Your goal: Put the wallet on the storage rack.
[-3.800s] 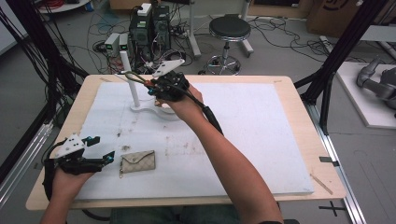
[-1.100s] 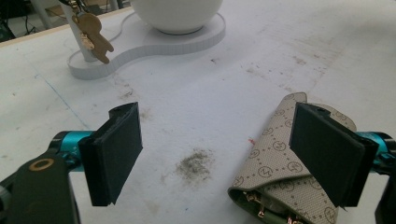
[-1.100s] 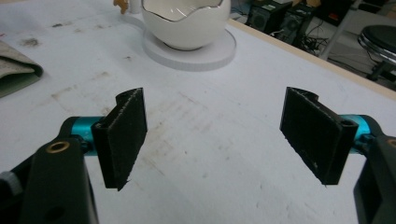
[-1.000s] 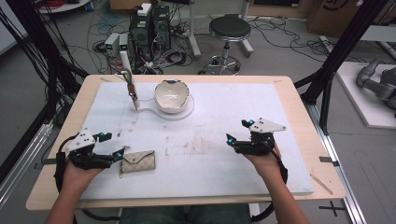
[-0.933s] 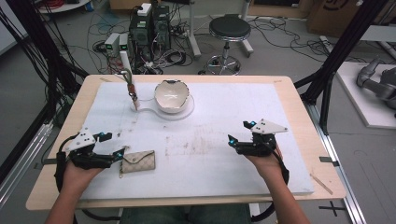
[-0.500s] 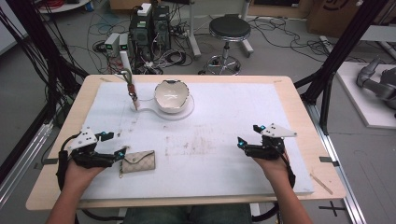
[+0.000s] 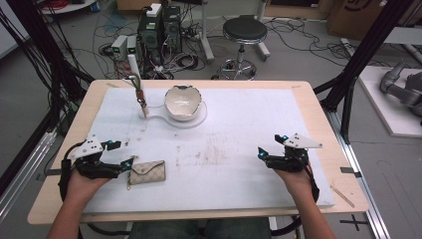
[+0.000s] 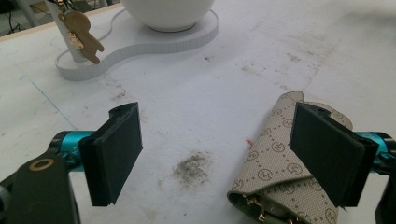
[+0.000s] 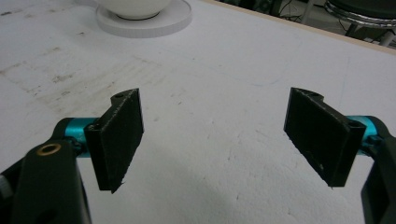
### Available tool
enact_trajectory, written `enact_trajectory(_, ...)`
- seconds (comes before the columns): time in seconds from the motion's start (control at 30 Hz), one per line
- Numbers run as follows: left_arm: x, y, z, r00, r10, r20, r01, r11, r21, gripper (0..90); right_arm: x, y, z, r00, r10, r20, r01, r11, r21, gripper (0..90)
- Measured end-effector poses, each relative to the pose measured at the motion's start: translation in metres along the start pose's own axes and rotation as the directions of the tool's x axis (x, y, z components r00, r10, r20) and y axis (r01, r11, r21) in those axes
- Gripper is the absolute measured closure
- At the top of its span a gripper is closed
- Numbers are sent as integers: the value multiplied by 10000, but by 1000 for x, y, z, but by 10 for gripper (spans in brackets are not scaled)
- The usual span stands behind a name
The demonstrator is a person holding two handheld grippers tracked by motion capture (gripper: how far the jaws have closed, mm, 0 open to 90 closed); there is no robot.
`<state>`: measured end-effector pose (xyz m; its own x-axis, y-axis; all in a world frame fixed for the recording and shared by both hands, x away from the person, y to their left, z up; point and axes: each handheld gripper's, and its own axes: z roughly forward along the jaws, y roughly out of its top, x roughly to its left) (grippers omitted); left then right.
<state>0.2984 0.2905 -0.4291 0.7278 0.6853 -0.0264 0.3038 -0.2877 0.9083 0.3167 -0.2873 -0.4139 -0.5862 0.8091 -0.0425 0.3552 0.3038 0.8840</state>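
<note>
The monogrammed pouch point(image 7: 147, 172) is lain just at three o'clock of the spread left gripper point(image 7: 121, 155); the right gripper point(image 7: 271, 148) is held released, grasping nothing.

Bare mat point(image 7: 239, 149) between tools; bowl point(image 7: 182, 102) and stand point(image 7: 135, 74) block the far-left.

White bowl point(image 7: 182, 101) on white stand point(image 7: 197, 119), keys point(image 7: 141, 97) on post, black stool point(image 7: 244, 30)
</note>
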Motion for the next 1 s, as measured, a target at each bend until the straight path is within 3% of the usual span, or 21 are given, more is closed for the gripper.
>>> enact_trajectory(0.3,-3,1,5,9968,265,748,-269,9996,44,170,6,1,5,9997,-231,-124,234,9995,209,202)
enact_trajectory(0.43,-5,0,10,9924,489,1129,-536,9978,387,170,7,1,6,9995,-286,-162,290,9993,249,202)
enact_trajectory(0.8,-11,-5,20,9678,658,2429,-926,9906,1006,170,9,1,7,9990,-378,-241,385,9987,322,202)
enact_trajectory(1.0,-17,-8,32,9469,837,3105,-1430,9744,1736,170,10,1,8,9986,-457,-281,467,9983,352,202)
